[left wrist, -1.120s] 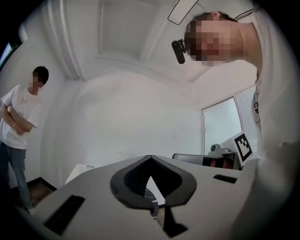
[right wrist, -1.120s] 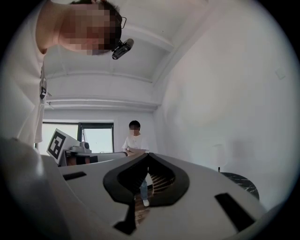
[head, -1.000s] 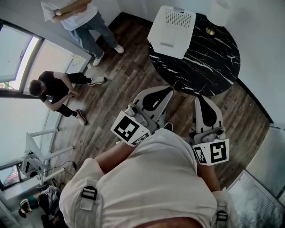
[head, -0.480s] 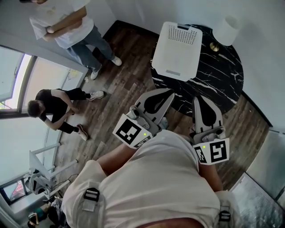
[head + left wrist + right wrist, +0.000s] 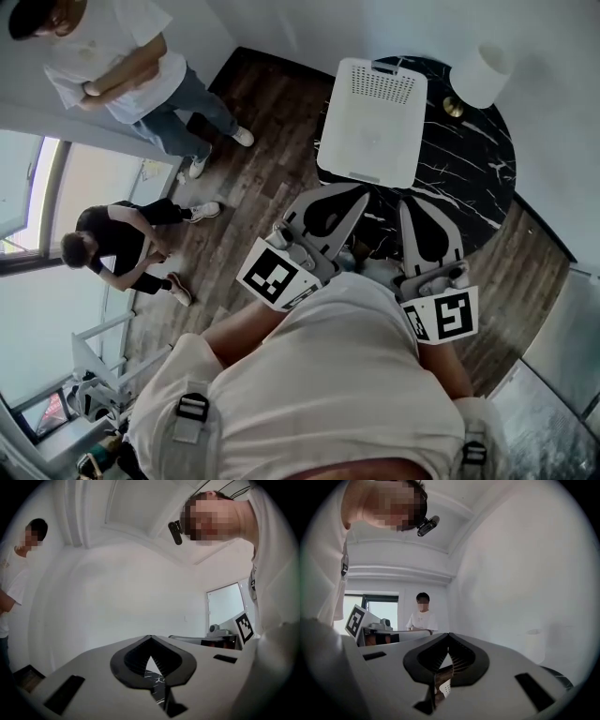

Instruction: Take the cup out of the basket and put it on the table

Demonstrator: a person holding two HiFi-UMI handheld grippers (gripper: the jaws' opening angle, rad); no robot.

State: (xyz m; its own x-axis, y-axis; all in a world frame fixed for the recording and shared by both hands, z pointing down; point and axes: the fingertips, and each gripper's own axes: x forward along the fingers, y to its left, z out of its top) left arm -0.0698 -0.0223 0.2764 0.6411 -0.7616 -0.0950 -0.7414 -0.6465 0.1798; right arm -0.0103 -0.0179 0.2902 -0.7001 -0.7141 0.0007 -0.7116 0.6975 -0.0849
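Two tongs, both pressed together and pinching nothing; the left tongs (image 5: 356,195) and right tongs (image 5: 409,206) each show only a sliver of background through the slit behind their meeting tips. Over the last second the round marble surface (image 5: 459,178) and the basket (image 5: 366,174) have drawn closer in the head view; the tips, which hung mostly over the wooden floor (image 5: 272,141), now reach the near edge of the surface, with the left tip just short of the basket's near side. I read that as the approach nearly made and the task proper not begun; the tongs must part before anything can be taken.

One basket, white, filling the left part of the surface up to its left edge; its perforated top hides the inside. No cup shows in any view; presumably it is in the basket, though I cannot tell. One lamp (image 5: 481,75), at the far right edge of the surface. Two onlookers well off on the floor: one standing (image 5: 112,56), one crouching (image 5: 117,239).
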